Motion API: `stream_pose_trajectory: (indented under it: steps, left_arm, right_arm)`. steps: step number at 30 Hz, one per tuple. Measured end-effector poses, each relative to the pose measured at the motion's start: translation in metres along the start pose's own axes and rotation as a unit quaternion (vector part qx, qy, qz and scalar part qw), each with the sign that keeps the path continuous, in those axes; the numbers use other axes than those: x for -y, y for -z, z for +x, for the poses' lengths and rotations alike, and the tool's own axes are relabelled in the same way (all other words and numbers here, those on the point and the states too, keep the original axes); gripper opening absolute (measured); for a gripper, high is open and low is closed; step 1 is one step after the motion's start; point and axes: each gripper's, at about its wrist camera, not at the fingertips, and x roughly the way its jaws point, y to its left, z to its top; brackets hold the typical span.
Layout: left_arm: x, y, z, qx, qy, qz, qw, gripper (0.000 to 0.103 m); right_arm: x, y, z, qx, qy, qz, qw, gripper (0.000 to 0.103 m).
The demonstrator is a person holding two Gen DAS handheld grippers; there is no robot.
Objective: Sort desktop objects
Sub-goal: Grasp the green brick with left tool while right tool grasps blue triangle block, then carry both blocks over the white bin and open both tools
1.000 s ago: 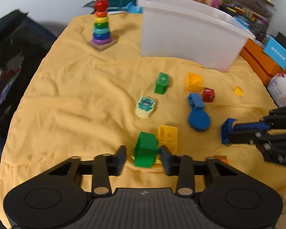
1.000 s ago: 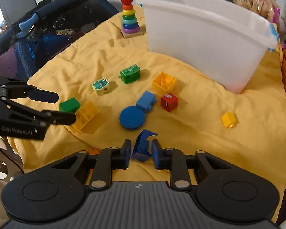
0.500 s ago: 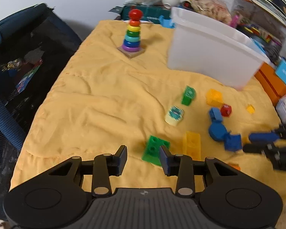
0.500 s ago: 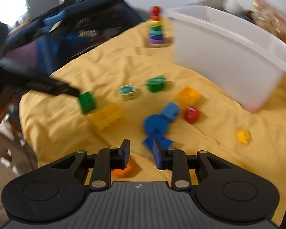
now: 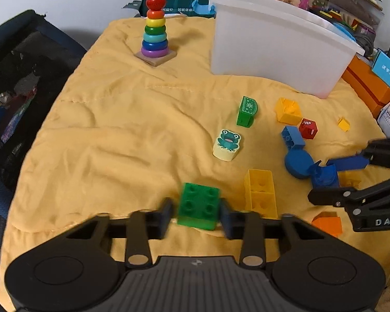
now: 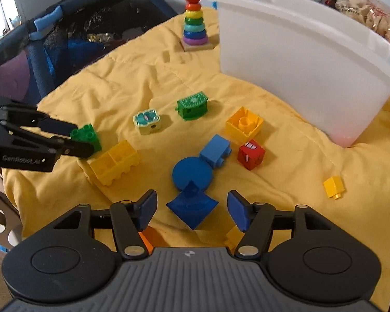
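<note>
So both grippers are mid-change over the yellow blanket (image 5: 122,135).

Compared to a second ago, the right gripper (image 6: 192,209) has let go of the blue wedge piece (image 6: 192,208); its jaws are opening and the piece sits loose between them, touching the blue disc (image 6: 192,173). Meanwhile the left gripper (image 5: 196,214) is closing around the green brick (image 5: 199,205), pads right at its sides but not clearly pressing yet. Looks like green's next for the white bin (image 5: 278,49).
</note>
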Motion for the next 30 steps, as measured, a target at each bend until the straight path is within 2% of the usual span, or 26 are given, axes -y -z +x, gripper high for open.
stream_pose_trajectory:
  steps: [3, 6, 10, 16, 21, 23, 26, 30]
  left_arm:
    - [0.000, 0.000, -0.005, 0.003, 0.015, -0.003, 0.9999, 0.034]
    - [0.004, -0.011, -0.018, 0.020, 0.025, -0.002, 0.9995, 0.034]
    - [0.016, -0.048, -0.045, 0.071, 0.032, 0.017, 0.9968, 0.034]
    - [0.035, -0.122, -0.069, 0.151, 0.044, 0.050, 0.9863, 0.034]
    - [0.056, -0.186, -0.069, 0.198, 0.039, 0.071, 0.9770, 0.034]
    - [0.065, -0.207, -0.062, 0.204, 0.034, 0.079, 0.9751, 0.034]
    - [0.076, -0.236, -0.040, 0.196, 0.036, 0.078, 0.9768, 0.034]
    - [0.092, -0.247, 0.002, 0.164, 0.017, 0.096, 0.9817, 0.034]
  right_arm:
    - [0.002, 0.006, 0.004, -0.009, -0.006, 0.001, 1.000, 0.046]
    - [0.004, 0.008, -0.003, -0.002, -0.008, 0.002, 1.000, 0.046]
    - [0.013, -0.003, -0.021, 0.023, 0.001, 0.006, 1.000, 0.046]
    - [0.049, -0.046, -0.061, 0.094, 0.031, 0.030, 0.995, 0.046]
    - [0.084, -0.089, -0.084, 0.149, 0.058, 0.069, 0.985, 0.046]
    - [0.096, -0.105, -0.089, 0.165, 0.072, 0.084, 0.980, 0.046]
    - [0.113, -0.130, -0.087, 0.176, 0.094, 0.102, 0.974, 0.046]
    - [0.134, -0.150, -0.064, 0.164, 0.108, 0.136, 0.971, 0.047]
